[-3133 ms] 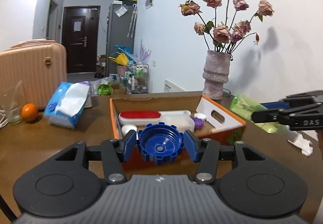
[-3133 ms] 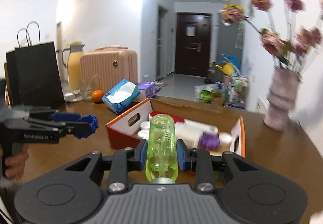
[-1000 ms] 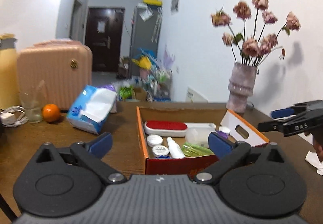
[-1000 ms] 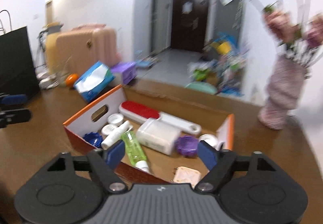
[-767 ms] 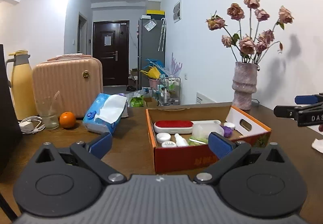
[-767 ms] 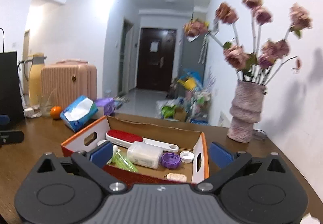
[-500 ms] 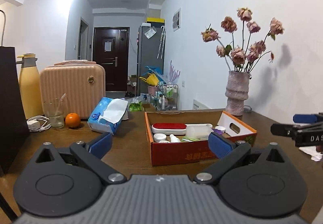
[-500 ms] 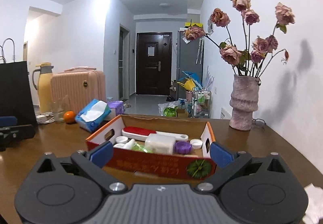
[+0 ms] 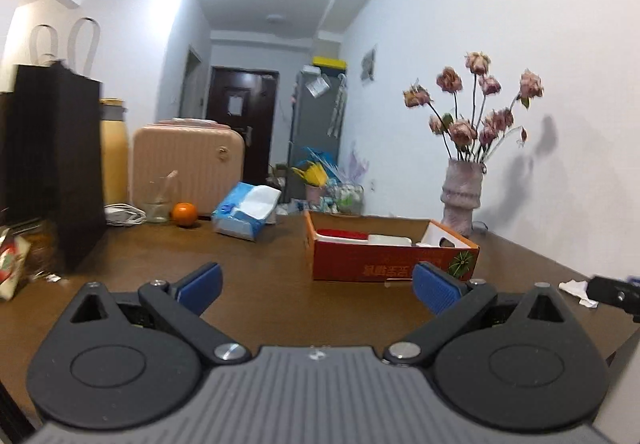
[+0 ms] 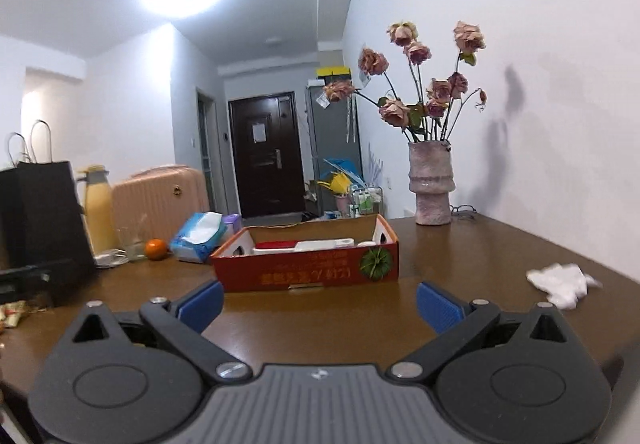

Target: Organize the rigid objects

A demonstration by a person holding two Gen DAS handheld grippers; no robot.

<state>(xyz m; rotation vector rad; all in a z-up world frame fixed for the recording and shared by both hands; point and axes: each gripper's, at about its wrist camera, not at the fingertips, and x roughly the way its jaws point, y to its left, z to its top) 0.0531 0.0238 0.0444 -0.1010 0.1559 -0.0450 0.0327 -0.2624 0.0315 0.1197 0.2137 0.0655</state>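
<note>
An orange cardboard box (image 9: 390,262) sits on the brown table (image 9: 260,296); it also shows in the right wrist view (image 10: 308,270). A red-topped brush (image 9: 342,234) and white containers (image 9: 390,240) show over its rim. My left gripper (image 9: 318,286) is open and empty, low over the table, well short of the box. My right gripper (image 10: 318,304) is open and empty, also back from the box. The right gripper's tip (image 9: 616,292) shows at the right edge of the left wrist view.
A vase of dried roses (image 10: 432,184) stands at the back right. A tissue pack (image 9: 246,212), an orange (image 9: 185,213), a glass (image 9: 158,200), a pink suitcase (image 9: 188,168), a yellow flask (image 9: 114,152) and a black bag (image 9: 52,164) are on the left. Crumpled tissue (image 10: 562,282) lies on the right.
Both grippers let go of the blue cap and the green bottle into the box, opened, then pulled back and lower from the box, which now looks smaller and farther.
</note>
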